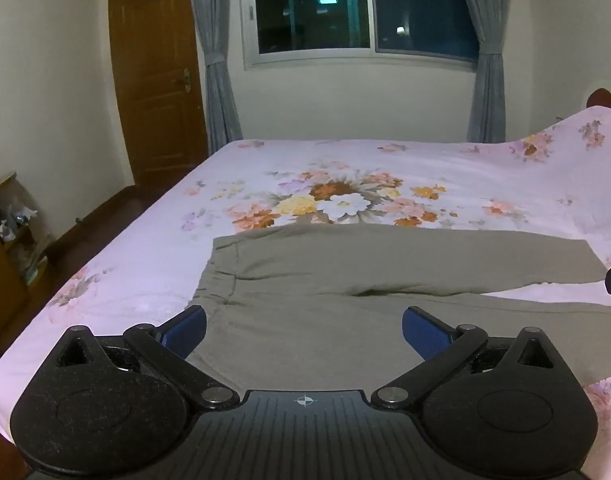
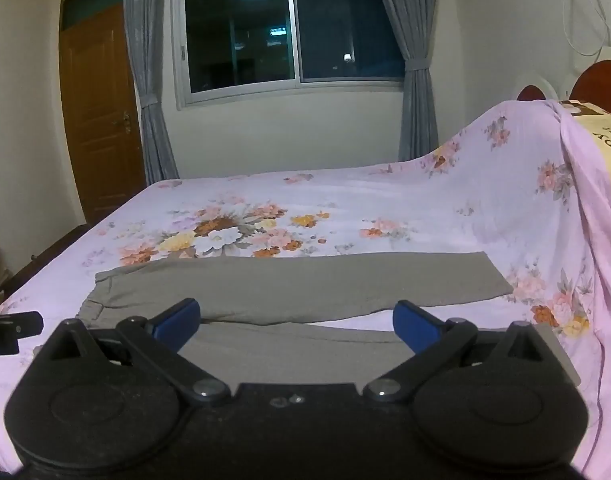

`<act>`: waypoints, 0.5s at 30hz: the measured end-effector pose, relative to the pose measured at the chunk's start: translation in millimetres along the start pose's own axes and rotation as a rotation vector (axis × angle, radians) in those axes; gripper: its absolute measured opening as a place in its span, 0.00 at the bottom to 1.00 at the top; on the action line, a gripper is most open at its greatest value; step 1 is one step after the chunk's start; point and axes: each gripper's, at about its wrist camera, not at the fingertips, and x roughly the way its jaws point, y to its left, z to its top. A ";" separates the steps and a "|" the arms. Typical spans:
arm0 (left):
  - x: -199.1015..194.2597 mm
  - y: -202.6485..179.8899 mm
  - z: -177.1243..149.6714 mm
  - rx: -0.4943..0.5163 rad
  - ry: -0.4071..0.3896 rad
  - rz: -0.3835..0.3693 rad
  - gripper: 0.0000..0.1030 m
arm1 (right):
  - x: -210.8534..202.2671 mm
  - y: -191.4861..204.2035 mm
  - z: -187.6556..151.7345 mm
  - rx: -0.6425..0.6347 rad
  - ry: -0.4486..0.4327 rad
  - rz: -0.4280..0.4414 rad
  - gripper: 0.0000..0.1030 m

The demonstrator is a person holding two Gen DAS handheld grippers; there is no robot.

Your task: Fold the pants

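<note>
Grey-olive pants (image 1: 305, 268) lie flat on the bed, waistband at the left, both legs stretching right with a narrow gap between them. My left gripper (image 1: 303, 326) hovers open over the near leg close to the waistband, its blue pads wide apart and nothing between them. The right wrist view shows the same pants (image 2: 297, 284), the far leg's hem ending at the right. My right gripper (image 2: 297, 320) stands open above the near leg, empty. The left gripper's tip (image 2: 13, 330) shows at that view's left edge.
The bed carries a pink floral sheet (image 1: 345, 168) that rises over a pillow (image 2: 601, 136) at the right. Behind are a window (image 1: 361, 8) with grey curtains and a wooden door (image 1: 157, 80). A small shelf (image 1: 5, 240) stands at the left, beside the bed's edge.
</note>
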 end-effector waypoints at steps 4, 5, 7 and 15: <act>1.3 -0.1 2.2 0.000 0.008 -0.001 1.00 | -1.6 0.7 -0.5 0.004 0.004 -0.001 1.00; 1.2 -0.7 2.0 -0.002 0.008 0.000 1.00 | -1.6 1.5 -0.7 0.002 0.005 -0.002 1.00; 2.4 -0.3 2.3 -0.001 0.012 0.002 1.00 | -1.9 0.1 -0.5 0.002 0.005 -0.001 1.00; 5.5 -0.7 1.9 0.001 0.010 0.013 1.00 | 1.4 0.6 -0.6 -0.011 0.010 0.009 1.00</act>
